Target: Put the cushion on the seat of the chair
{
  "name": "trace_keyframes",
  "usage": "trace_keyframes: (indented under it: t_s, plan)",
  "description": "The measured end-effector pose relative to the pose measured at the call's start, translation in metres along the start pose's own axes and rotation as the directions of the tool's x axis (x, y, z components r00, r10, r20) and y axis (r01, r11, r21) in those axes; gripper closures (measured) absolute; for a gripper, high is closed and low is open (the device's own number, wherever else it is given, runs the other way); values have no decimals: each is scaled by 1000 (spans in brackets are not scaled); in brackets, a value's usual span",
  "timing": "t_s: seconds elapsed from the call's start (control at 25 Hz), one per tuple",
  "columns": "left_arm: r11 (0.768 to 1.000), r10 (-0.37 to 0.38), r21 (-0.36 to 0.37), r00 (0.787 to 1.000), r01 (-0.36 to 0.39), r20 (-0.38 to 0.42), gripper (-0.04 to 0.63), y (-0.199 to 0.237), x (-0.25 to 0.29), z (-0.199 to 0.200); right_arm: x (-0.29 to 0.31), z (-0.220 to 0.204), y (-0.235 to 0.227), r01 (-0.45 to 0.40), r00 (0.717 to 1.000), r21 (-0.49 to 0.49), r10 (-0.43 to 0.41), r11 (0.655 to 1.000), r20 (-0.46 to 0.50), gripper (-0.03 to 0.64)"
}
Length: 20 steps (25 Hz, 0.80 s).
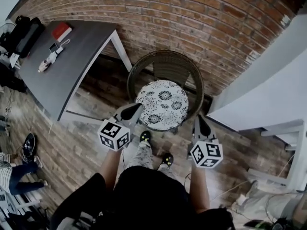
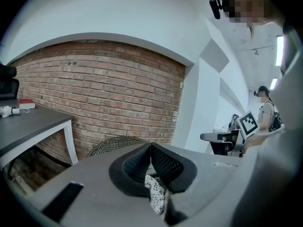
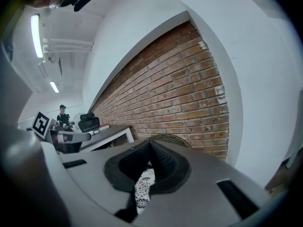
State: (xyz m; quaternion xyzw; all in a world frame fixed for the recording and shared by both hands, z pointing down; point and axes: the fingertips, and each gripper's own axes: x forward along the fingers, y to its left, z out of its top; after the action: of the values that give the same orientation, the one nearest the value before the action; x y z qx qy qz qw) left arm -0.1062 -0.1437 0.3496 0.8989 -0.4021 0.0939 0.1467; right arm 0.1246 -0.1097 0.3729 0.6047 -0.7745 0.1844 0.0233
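Round floral cushion point(image 1: 162, 103) lies on the wicker chair point(image 1: 165, 61) seat; only the head view shows it whole. Each gripper view catches a sliver under the jaws (rest masked by the gripper body). Left gripper point(image 1: 130, 111) is at its left edge and right gripper point(image 1: 200, 121) just off its right edge. Both have jaws together and empty.

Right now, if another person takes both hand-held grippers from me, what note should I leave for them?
Left hand-held gripper: shut on the left edge of the cushion.
Right hand-held gripper: shut on its right edge.
Cushion: held between the two, over the seat of the wicker chair. I cannot tell if it touches the seat.
Done: cushion is gripped and at the chair.
Left: lower it flat onto the seat, open both jaws, draw back.
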Motion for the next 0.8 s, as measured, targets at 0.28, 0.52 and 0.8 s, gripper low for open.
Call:
trace_keyframes:
  t_s: [0.28,0.52,0.8]
  plan:
    - [1000,17,16,999,-18,42,588,-7,-13,15,-8,17,7,-25,999,6,25,1000,24,618]
    - [1000,25,12,998,-26,61,589,-13,-19,18,-15,26,9,-35,998,-6,35,999,48,618]
    - [1000,27,12,997,-28,72,589,-21,-21,18,-23,27,7,-38,997,-25,39,999,59,618]
